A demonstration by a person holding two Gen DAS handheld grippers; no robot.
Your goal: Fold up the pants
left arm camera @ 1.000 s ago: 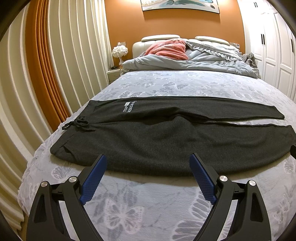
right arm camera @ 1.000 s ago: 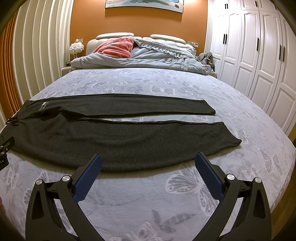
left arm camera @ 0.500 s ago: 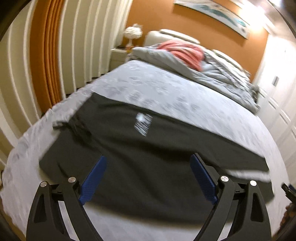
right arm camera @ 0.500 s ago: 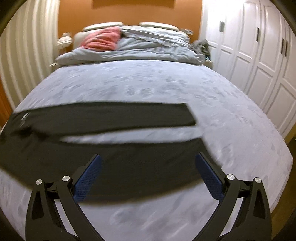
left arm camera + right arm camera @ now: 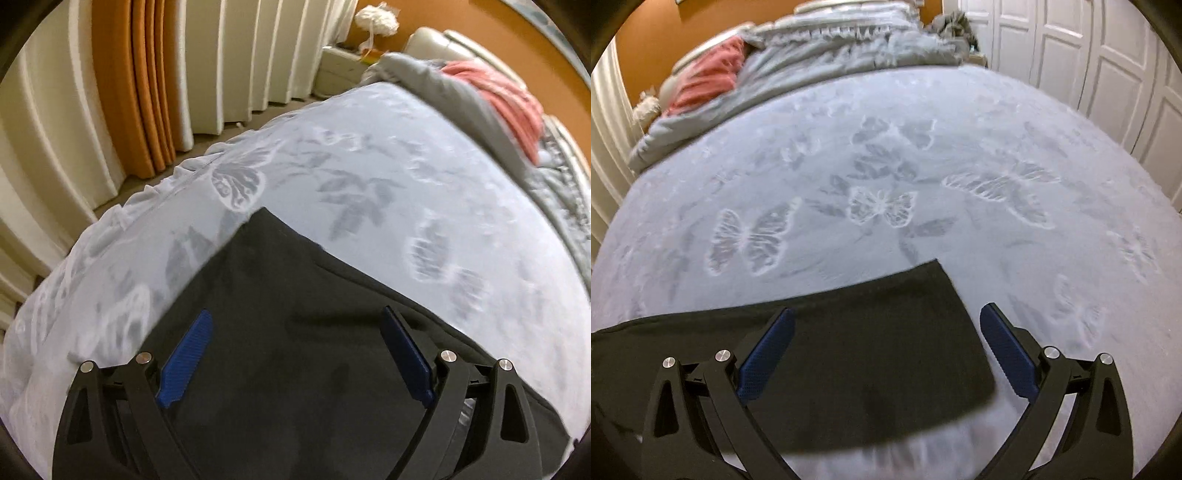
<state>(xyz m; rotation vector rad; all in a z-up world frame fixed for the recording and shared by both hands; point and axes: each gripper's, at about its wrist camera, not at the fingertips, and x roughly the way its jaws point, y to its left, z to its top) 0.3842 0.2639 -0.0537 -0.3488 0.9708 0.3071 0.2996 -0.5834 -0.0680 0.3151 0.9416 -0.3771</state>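
Both grippers spread, prob over pants [image 5: 295, 369]

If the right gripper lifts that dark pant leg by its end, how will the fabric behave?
The pants look like soft knit lying limp on the bedspread, so they would probably droop and drag. Against that plush cover they may cling. Both the right gripper and left gripper are open.

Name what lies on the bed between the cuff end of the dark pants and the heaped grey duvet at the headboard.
Nothing: in the right wrist view only bare butterfly-print bedspread runs from the pants to the duvet.
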